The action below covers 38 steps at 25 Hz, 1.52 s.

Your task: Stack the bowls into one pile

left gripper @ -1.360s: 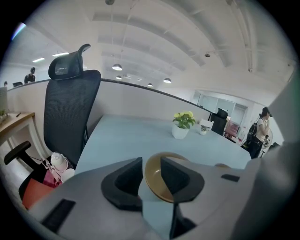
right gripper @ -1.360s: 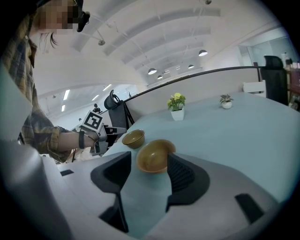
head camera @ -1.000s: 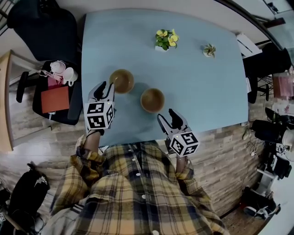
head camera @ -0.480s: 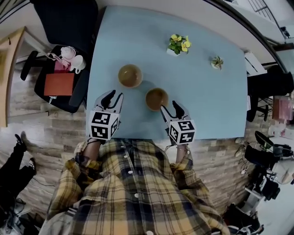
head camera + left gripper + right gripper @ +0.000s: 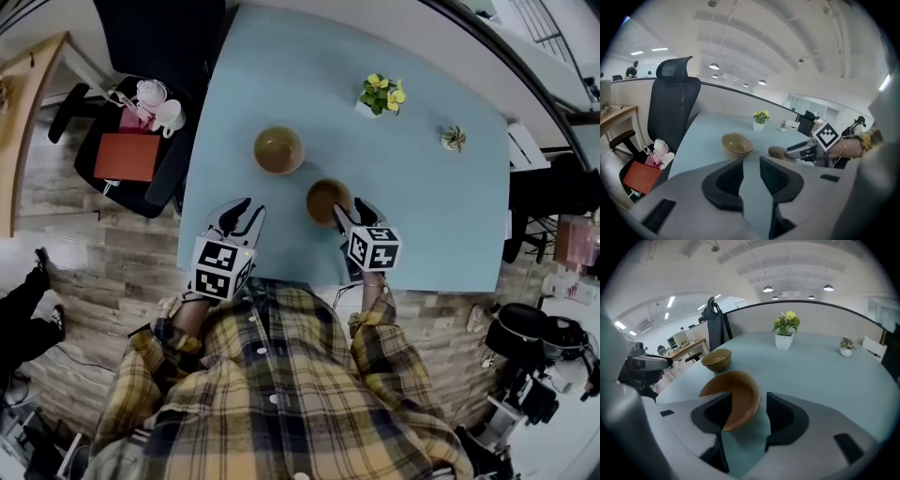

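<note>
Right gripper (image 5: 352,208) has sunk astride the lower bowl (image 5: 323,199), jaws wide (grasp next); left gripper (image 5: 247,210), empty, has just been narrowing.

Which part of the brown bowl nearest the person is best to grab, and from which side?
Its thin rim, on the person's side, from above. The near bowl sits upright, mouth up, and looks too wide to span, so one jaw goes inside, one outside. The right gripper stands that way, jaws apart.

An open-plan office: swivel chair (image 5: 670,112), distant desks (image 5: 688,347), ceiling lights (image 5: 768,288).
</note>
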### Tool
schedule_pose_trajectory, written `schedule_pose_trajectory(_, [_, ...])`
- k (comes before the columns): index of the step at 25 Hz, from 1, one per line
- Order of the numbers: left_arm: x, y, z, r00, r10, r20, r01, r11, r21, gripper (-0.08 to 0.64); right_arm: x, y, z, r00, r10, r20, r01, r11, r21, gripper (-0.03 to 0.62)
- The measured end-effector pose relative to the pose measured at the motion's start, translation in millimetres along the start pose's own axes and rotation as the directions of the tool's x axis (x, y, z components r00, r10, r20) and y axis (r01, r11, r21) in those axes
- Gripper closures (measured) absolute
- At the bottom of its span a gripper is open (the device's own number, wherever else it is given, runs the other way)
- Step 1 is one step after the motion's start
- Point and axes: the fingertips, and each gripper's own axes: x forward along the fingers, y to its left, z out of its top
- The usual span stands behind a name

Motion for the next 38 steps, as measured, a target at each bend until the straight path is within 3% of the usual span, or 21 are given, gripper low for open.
schedule_pose_trajectory(8, [-4, 11, -7, 1.000, 0.024, -0.009, -0.024, 0.999, -0.021, 0.468, 16, -4, -9, 0.998, -0.002, -0.060, 0.001, 1.000, -0.017, 0.388])
schedule_pose_trajectory(15, [-5, 17, -6, 0.999, 0.035, -0.010, -0.036, 0.999, -0.040, 0.472, 17, -11, -6, 0.998, -0.042, -0.056, 0.041, 0.999, -0.015, 0.546])
schedule_pose_trajectory(17, [-4, 19, -5, 0.999, 0.039, -0.009, -0.039, 0.998, -0.042, 0.474, 16, -9, -3, 0.999, -0.029, -0.043, 0.029, 1.000, 0.004, 0.563])
schedule_pose_trajectory(26, [0, 23, -5, 0.999, 0.044, -0.009, -0.044, 0.997, -0.056, 0.480, 11, -5, 14, 1.000, 0.003, 0.011, -0.004, 0.999, 0.036, 0.575])
schedule_pose_trajectory(38, [-3, 33, -5, 0.997, 0.079, 0.003, -0.079, 0.993, -0.089, 0.483, 15, 21, 98, 0.989, 0.078, 0.122, -0.066, 0.993, -0.093, 0.575])
